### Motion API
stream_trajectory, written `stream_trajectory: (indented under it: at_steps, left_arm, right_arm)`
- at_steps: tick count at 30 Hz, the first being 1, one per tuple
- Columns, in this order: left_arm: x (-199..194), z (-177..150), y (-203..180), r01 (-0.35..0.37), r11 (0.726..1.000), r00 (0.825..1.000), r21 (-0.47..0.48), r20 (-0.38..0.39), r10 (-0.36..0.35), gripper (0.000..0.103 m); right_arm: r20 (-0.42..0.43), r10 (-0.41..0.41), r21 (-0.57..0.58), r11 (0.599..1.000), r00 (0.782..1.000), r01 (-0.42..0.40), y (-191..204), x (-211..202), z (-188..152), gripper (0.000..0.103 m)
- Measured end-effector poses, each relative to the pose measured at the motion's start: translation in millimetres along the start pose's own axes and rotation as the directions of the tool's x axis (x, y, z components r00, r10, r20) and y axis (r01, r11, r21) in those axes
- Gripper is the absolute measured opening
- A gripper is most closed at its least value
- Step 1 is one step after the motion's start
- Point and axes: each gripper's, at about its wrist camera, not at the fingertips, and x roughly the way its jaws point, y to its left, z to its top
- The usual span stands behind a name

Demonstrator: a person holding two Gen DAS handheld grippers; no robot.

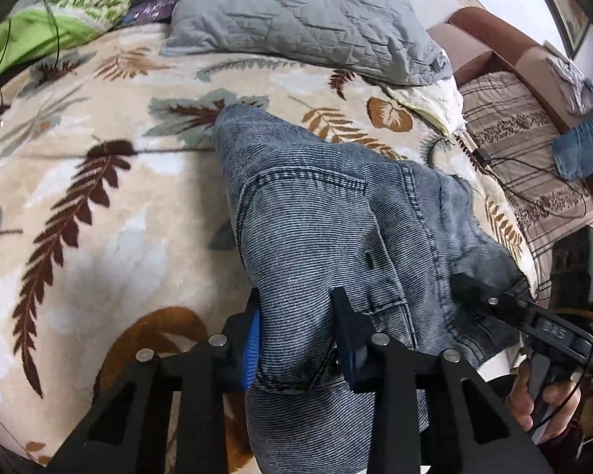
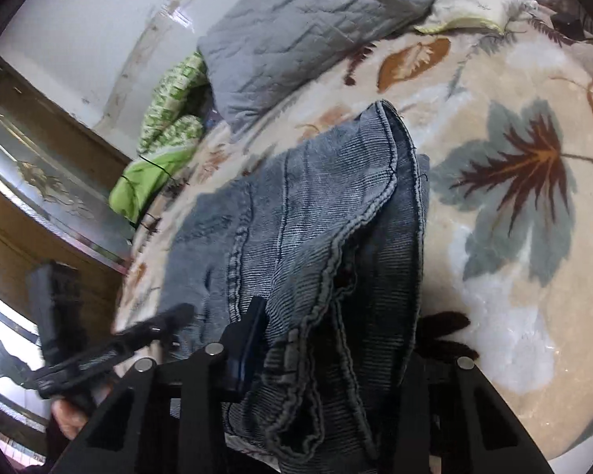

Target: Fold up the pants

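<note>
Blue-grey denim pants point(image 1: 320, 217) lie bunched on a leaf-patterned blanket point(image 1: 79, 197). My left gripper point(image 1: 296, 339) is shut on a fold of the pants near a pocket seam, cloth filling the gap between its fingers. The right gripper point(image 1: 494, 304) shows at the right in the left wrist view, clamped on the pants' edge. In the right wrist view the pants point(image 2: 316, 217) drape over my right gripper point(image 2: 328, 355), which is shut on thick hemmed layers; its right finger is hidden by cloth. The left gripper point(image 2: 166, 324) shows at the lower left, on the pants.
A grey quilted pillow point(image 1: 296, 12) lies at the blanket's far edge, with green bedding point(image 1: 59, 12) beside it. A striped cover point(image 1: 525, 150) with cables and a blue cloth point(image 1: 581, 146) lies to the right. A wooden cabinet point(image 2: 39, 181) stands at the left.
</note>
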Motion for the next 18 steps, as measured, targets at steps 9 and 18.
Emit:
stream_trajectory:
  at_steps: [9, 18]
  left_arm:
    - [18, -2, 1, -0.063, 0.998, 0.997, 0.014, -0.038, 0.064, 0.061]
    - [6, -8, 1, 0.001, 1.000, 1.000, 0.008, 0.015, -0.002, 0.034]
  right_arm:
    - [-0.040, 0.098, 0.201, 0.976, 0.994, -0.088, -34, 12, -1, 0.053]
    - [-0.012, 0.050, 0.131, 0.990, 0.999, -0.048, -18, 11, -2, 0.047]
